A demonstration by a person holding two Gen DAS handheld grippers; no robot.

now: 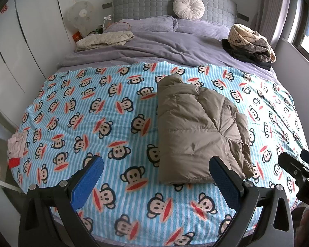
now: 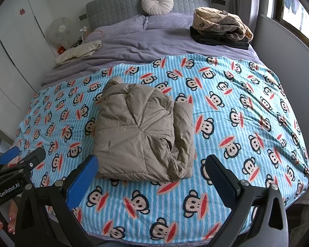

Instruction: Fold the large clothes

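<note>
Both claws hang over the near end of the bed, their blue-padded fingers spread wide apart and holding nothing. In its own view the left claw (image 1: 155, 170) frames a stretch of the monkey-print blanket (image 1: 76, 111), with its right finger's tip in front of the near edge of the folded jacket (image 1: 197, 127). The right claw (image 2: 151, 171) frames the near edge of that same khaki puffer jacket (image 2: 142, 131) from the other side. At the far right of the left view the right claw's dark body (image 1: 298, 168) shows, and the left claw (image 2: 20, 158) appears at the far left of the right view, so the two are side by side, apart from each other. A hand (image 2: 4, 220) with painted nails shows at the lower left corner of the right view.

The jacket lies folded into a thick, roughly rectangular bundle near the middle of the blanket, its loose layers bunched along its right side. Beyond the blanket lies a rumpled purple duvet (image 1: 154, 47). On it rest a folded cream garment (image 1: 105, 39) at the left and a pile of dark and striped clothes (image 1: 249, 41) at the right. A round white cushion (image 1: 188, 7) leans against the grey quilted headboard (image 1: 144, 2). A fan (image 1: 82, 16) stands beside the bed at the left.
</note>
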